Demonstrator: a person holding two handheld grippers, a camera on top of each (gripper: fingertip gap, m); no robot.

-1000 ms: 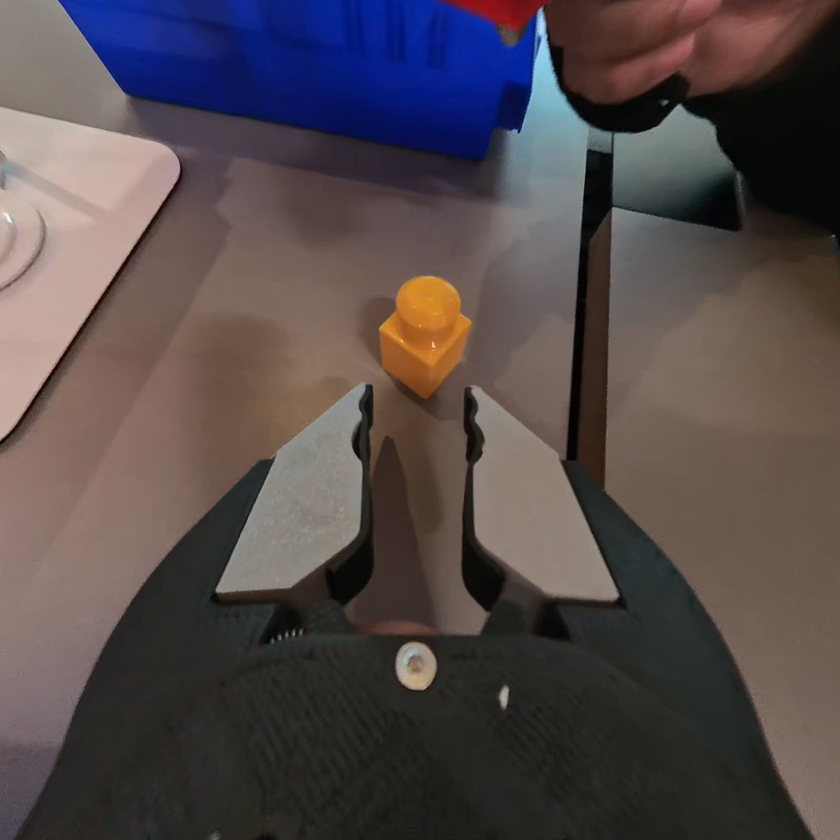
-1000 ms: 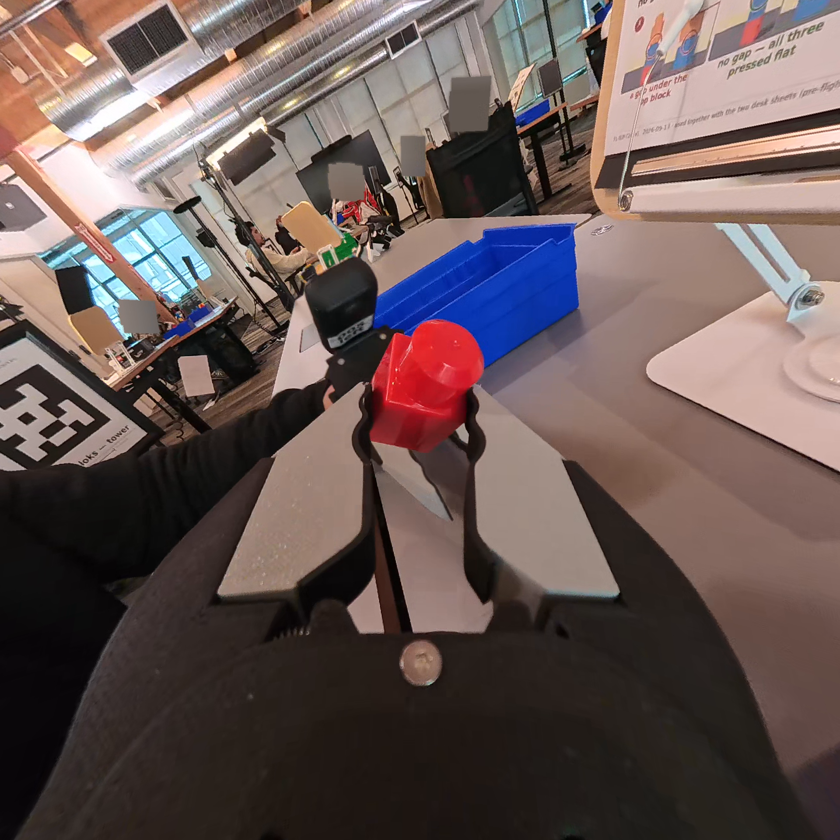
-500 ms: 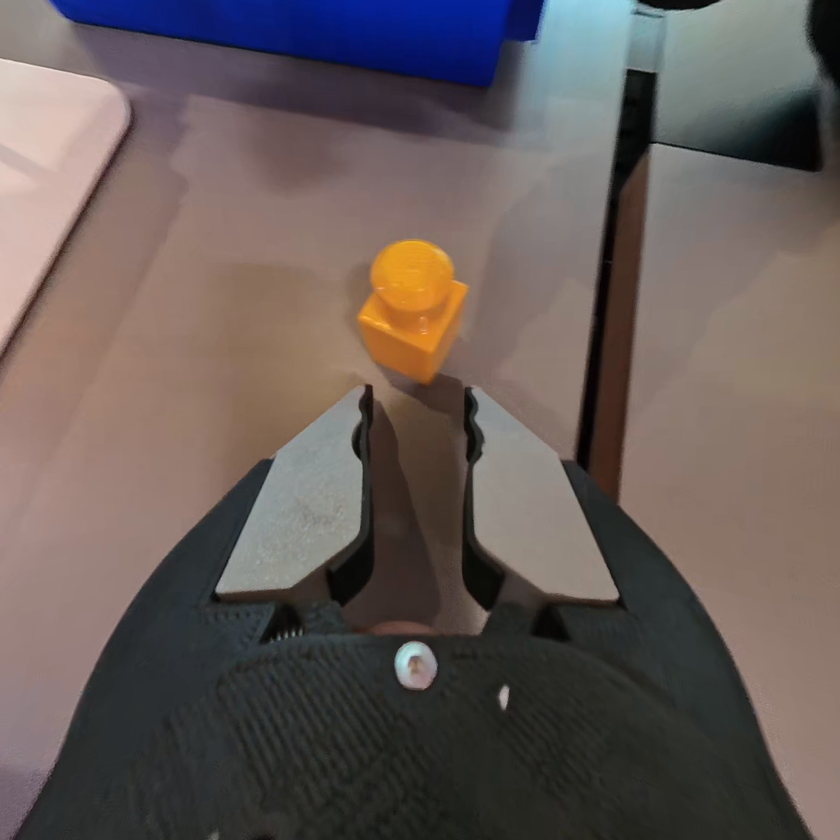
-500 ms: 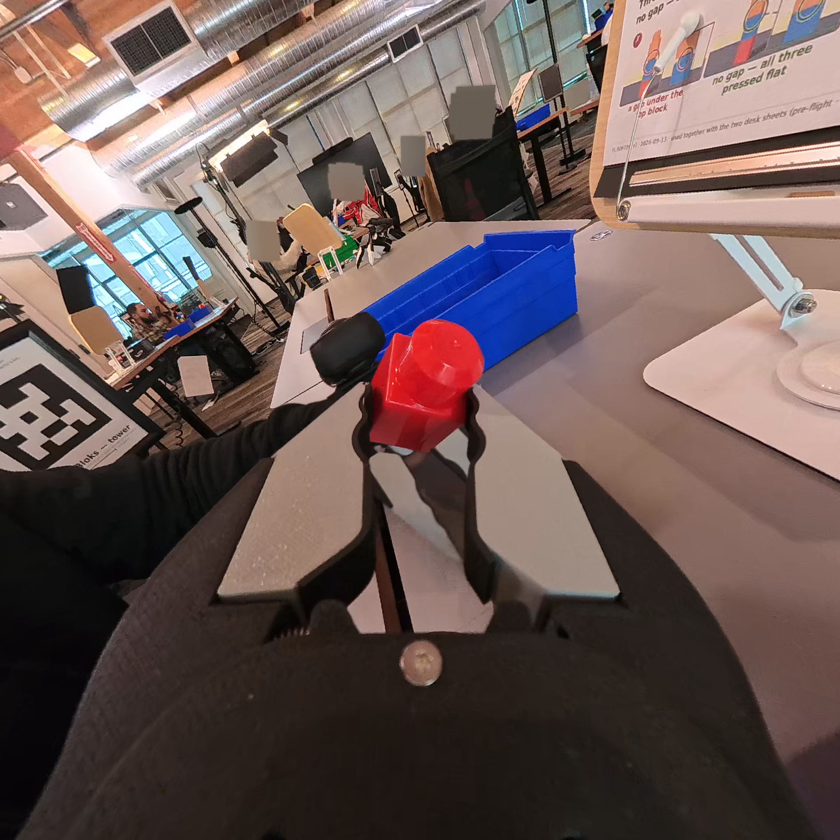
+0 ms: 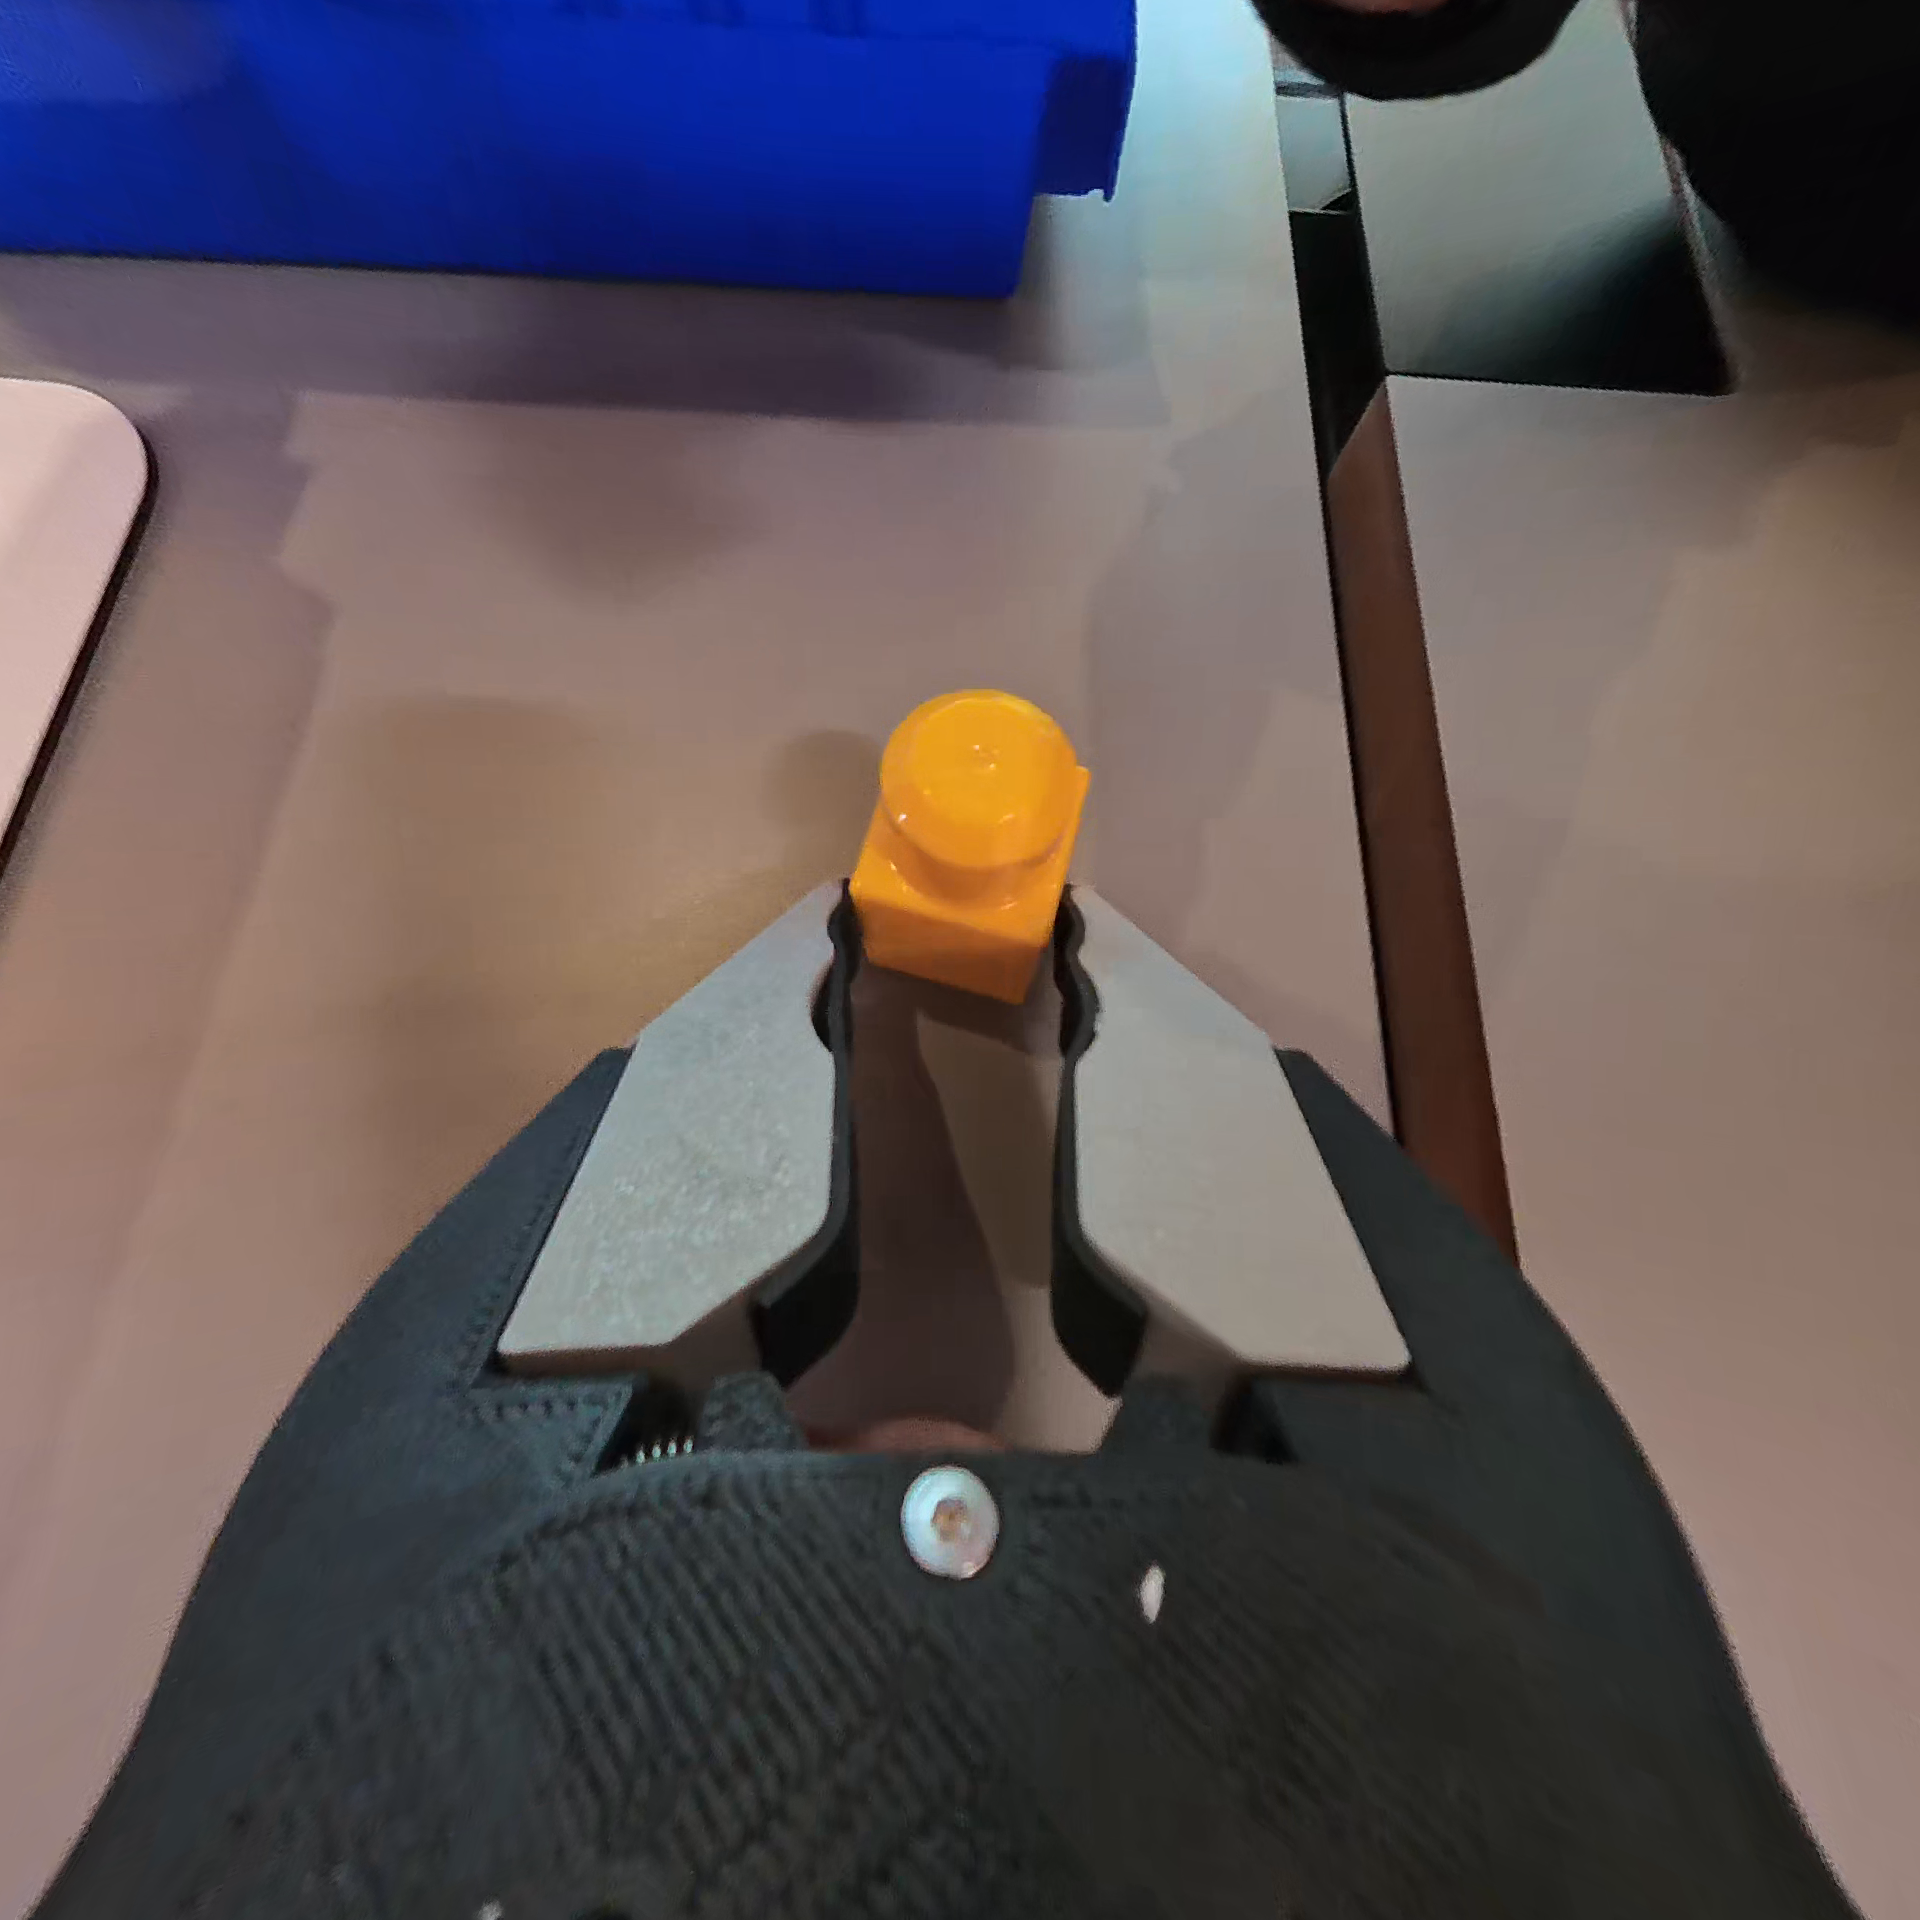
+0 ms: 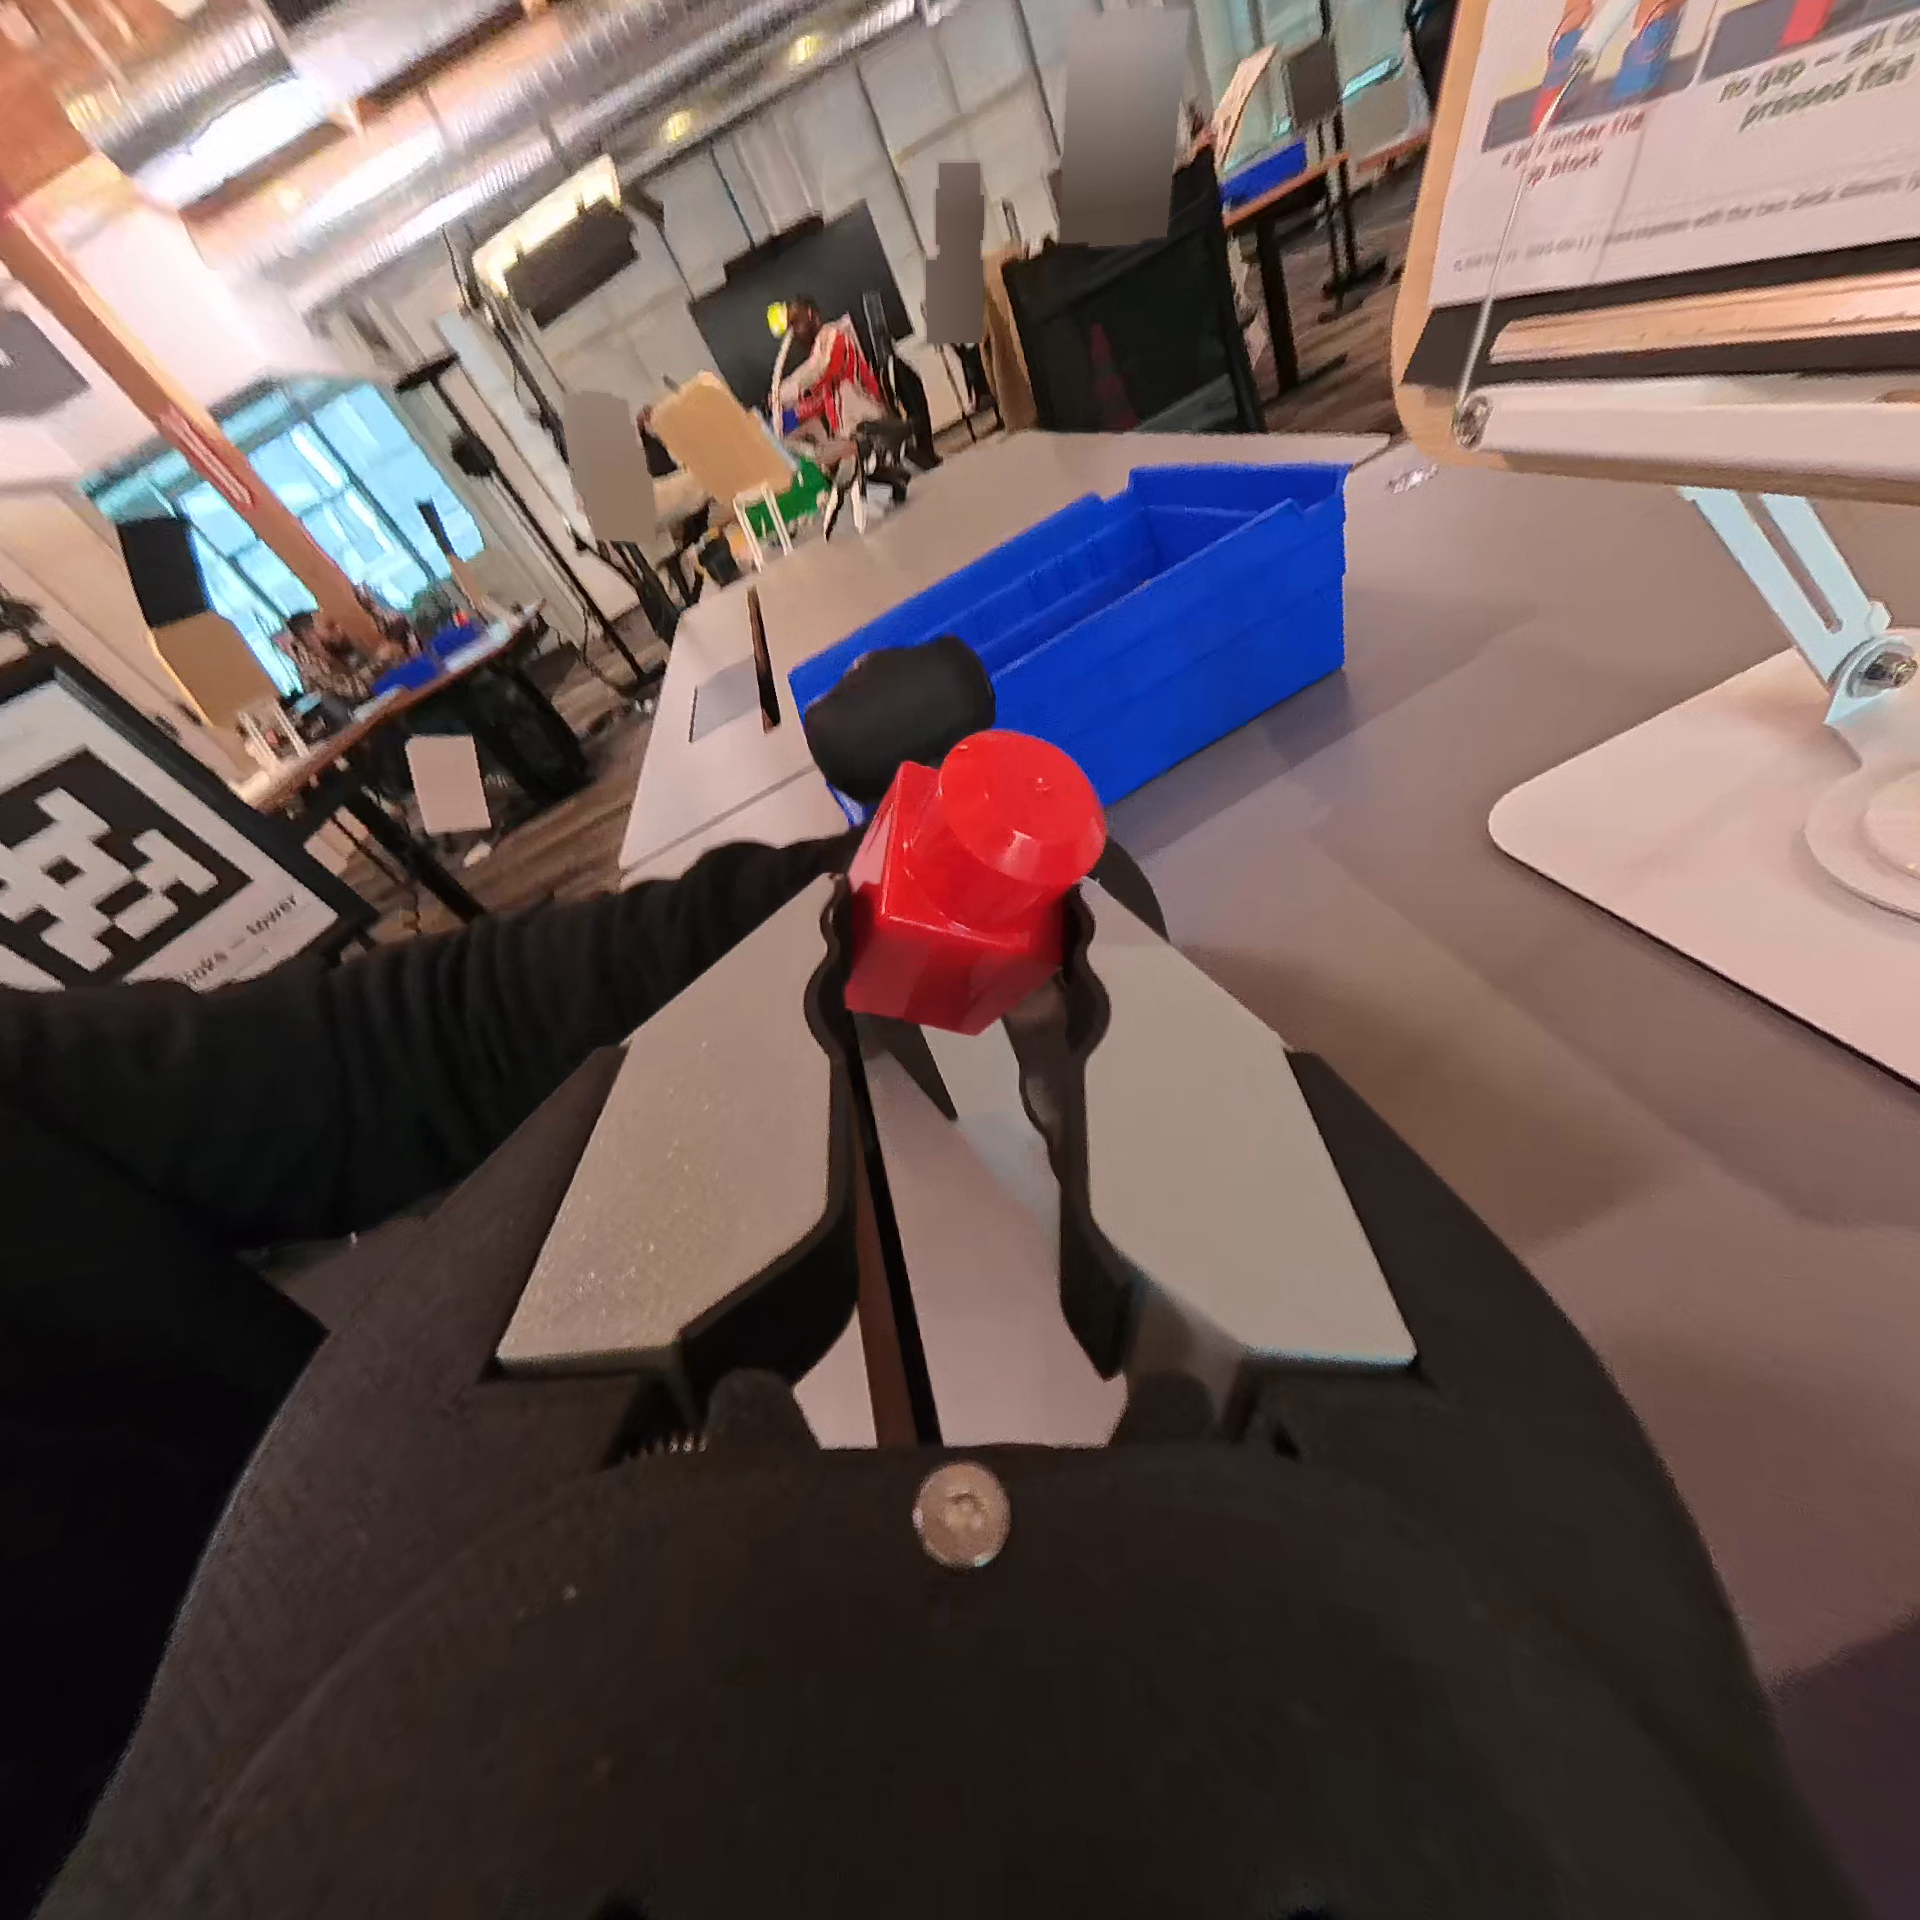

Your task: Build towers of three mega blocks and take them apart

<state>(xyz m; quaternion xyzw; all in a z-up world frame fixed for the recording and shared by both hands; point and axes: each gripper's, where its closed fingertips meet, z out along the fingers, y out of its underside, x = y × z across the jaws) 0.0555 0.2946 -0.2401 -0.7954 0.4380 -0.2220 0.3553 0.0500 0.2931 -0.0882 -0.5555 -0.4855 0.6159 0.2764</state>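
An orange mega block [image 5: 971, 862] stands upright on the brown table, stud up. My left gripper [image 5: 956, 935] is low over the table, and its fingertips flank the block's near part, close against both sides. The jaws stand as wide as before, so I read them as open. My right gripper [image 6: 956, 935] is shut on a red mega block [image 6: 966, 894], held tilted above the table with its stud pointing up and away. The orange block is hidden in the right wrist view.
A blue bin [image 5: 520, 135] stands beyond the orange block; it also shows in the right wrist view [image 6: 1143, 644]. A white stand base [image 6: 1714, 883] lies to the side. A dark seam [image 5: 1340, 416] splits two tabletops. A black sleeve [image 6: 416, 1039] reaches across. Some 15 centimeters of space lies between my two pairs of fingers.
My left gripper has moved forward, so the orange block now sits between its fingertips; jaw width looks unchanged. My right gripper still holds the red block and has shifted slightly.
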